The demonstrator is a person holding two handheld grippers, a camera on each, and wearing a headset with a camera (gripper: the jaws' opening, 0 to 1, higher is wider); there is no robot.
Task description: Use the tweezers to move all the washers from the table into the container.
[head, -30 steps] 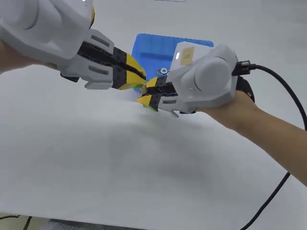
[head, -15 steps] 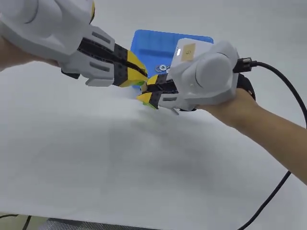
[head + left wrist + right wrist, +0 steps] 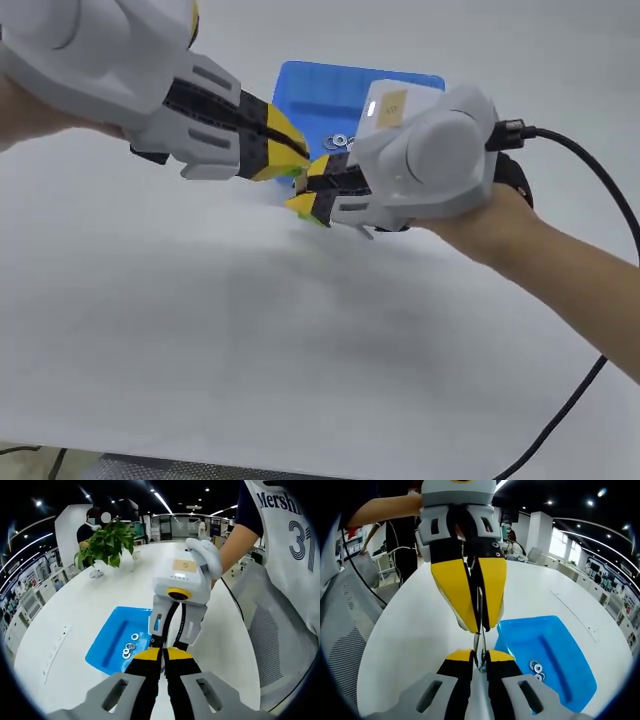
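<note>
Here left tongs (image 3: pixel 480 628) and right tongs (image 3: pixel 480 655) both clamp the tweezers (image 3: pixel 478 642); washers (image 3: pixel 536 669) lie in the blue container (image 3: pixel 560 640), four o'clock in the right gripper view.

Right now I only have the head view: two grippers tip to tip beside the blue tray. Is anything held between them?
Observer: Yes. The right gripper view shows thin metal tweezers running from the left gripper into the right gripper.
Operator: Are both gripping?
Observer: There, both pairs of jaws look closed on the tweezers.
Operator: Washers?
Observer: The left gripper view shows a small group of washers lying in the tray.
</note>
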